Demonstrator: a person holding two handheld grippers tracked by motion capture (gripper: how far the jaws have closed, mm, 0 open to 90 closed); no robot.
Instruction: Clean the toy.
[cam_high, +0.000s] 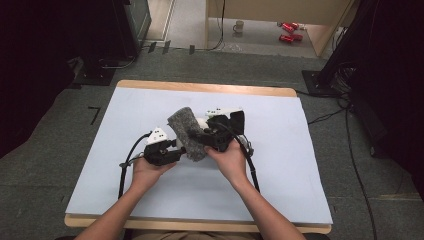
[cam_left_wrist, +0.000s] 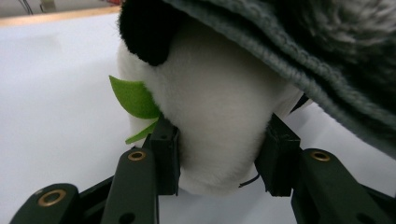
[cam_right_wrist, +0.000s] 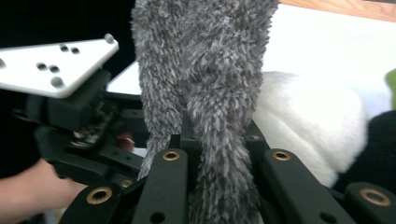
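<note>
1. Grey fuzzy knit fabric (cam_high: 186, 132), shaped like a small hat or sock, sits near the middle of the pale blue surface (cam_high: 280, 165), draped over a white plush toy (cam_high: 201, 122).
2. From the high view, the left gripper (cam_high: 172, 147) is held by the person's left hand (cam_high: 150, 170) just left of the fabric, its white plate on top and a black cable trailing toward the front edge.
3. The right gripper (cam_high: 200, 136) is held by the right hand (cam_high: 229, 159) just right of the fabric, and reaches across toward it.
4. The left gripper view has the plush toy (cam_left_wrist: 219, 116) pressed between the two black jaws, so the left jaws are clamped on its white body.
5. A black ear (cam_left_wrist: 147, 30) and a green felt leaf (cam_left_wrist: 135, 98) show on the toy's left side in that view; the leaf touches the near jaw.
6. The grey fabric (cam_left_wrist: 327, 56) hangs over the toy's upper right there, its knit rim resting against the white plush.
7. The right gripper view has the grey fabric (cam_right_wrist: 205, 84) rising between its jaws, which pinch a fold of it.
8. Behind that fold lies the white plush (cam_right_wrist: 308, 121), touching the fabric.
9. The left gripper (cam_right_wrist: 84, 121) with its white plate shows at the left of that view, close beside the fabric.
</note>
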